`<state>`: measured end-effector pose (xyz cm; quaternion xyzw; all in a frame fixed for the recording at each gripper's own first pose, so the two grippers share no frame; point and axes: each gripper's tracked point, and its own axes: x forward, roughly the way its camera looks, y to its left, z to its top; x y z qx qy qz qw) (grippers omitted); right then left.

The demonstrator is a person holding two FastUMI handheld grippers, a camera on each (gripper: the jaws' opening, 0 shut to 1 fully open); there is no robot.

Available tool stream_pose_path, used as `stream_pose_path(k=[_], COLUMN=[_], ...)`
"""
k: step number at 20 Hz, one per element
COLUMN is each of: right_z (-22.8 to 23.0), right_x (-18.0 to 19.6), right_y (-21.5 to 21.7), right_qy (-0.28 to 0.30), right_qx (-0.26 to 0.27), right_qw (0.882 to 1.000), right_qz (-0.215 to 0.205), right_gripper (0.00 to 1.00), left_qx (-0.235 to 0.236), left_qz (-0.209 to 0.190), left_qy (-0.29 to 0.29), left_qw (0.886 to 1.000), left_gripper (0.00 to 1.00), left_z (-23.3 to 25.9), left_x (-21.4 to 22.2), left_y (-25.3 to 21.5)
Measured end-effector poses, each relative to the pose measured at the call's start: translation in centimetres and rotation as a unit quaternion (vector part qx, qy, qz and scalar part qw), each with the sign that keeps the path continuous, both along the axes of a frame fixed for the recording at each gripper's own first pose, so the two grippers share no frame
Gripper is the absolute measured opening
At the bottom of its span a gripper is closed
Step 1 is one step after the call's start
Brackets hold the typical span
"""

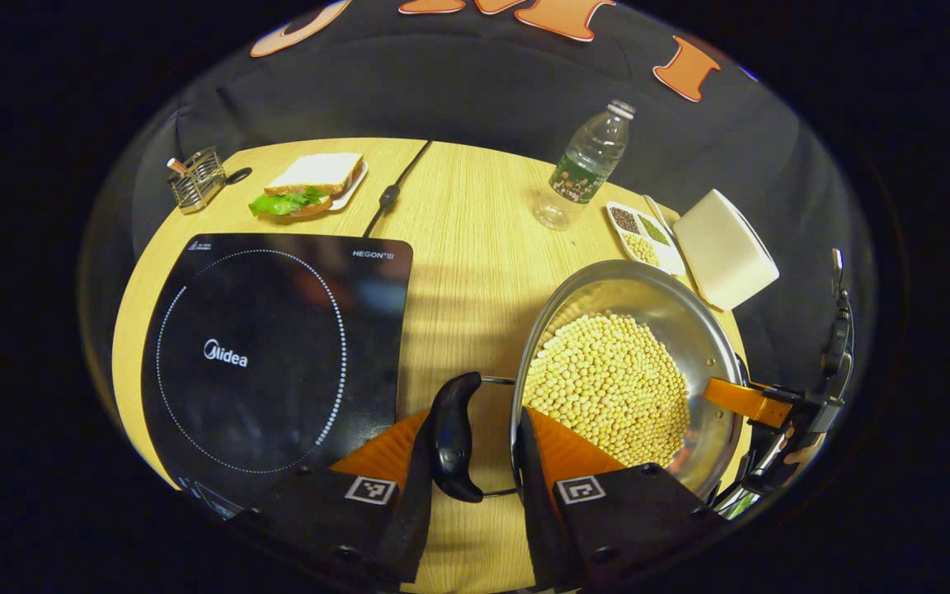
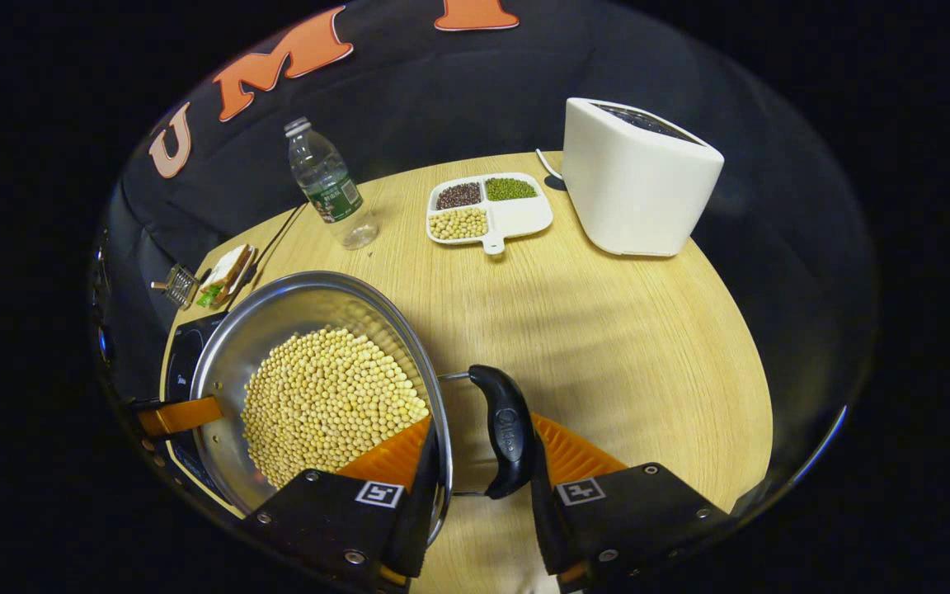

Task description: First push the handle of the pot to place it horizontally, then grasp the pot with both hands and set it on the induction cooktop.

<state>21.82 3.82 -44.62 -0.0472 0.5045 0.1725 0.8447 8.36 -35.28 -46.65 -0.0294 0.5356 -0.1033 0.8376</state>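
The left gripper reaches forward with its jaws parted — one finger each side of a black side handle. The right gripper stands likewise around the opposite handle — whether the fingers press cannot be told.

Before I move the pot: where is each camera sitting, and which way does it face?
Left gripper view: rides the left tongs at one pot handle, facing across the table; induction cooktop on its left, pot on its right; own fingers at the bottom, right tongs at the far rim.
Right gripper view: rides the right tongs at the opposite handle, facing the white appliance and bean tray; own fingers at the bottom.
Shared: pot, water bottle, sandwich.
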Motion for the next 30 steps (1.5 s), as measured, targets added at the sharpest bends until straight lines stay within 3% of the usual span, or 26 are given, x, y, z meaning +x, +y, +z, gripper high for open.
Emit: stream_pose_path(k=[15,21,30], right_z=[0.0,-0.1,-0.5], right_x=[0.0,0.0,0.5], right_y=[0.1,0.0,-0.1], right_qy=[-0.017,-0.02,-0.005], right_qx=[0.002,0.009,0.02], right_qw=[1.0,1.0,0.999], right_qz=[-0.002,0.001,0.025], right_gripper=[0.53,0.53,0.53], left_qx=[-0.026,-0.025,-0.007], left_qz=[0.007,0.006,0.037], left_qy=[0.0,-0.01,-0.022], left_qw=[1.0,1.0,0.999], left_gripper=[0.56,0.57,0.56], left_z=[5.2,7.6,9.1], left_x=[-0.1,0.6,1.7], left_y=[9.3,15.5,26.0])
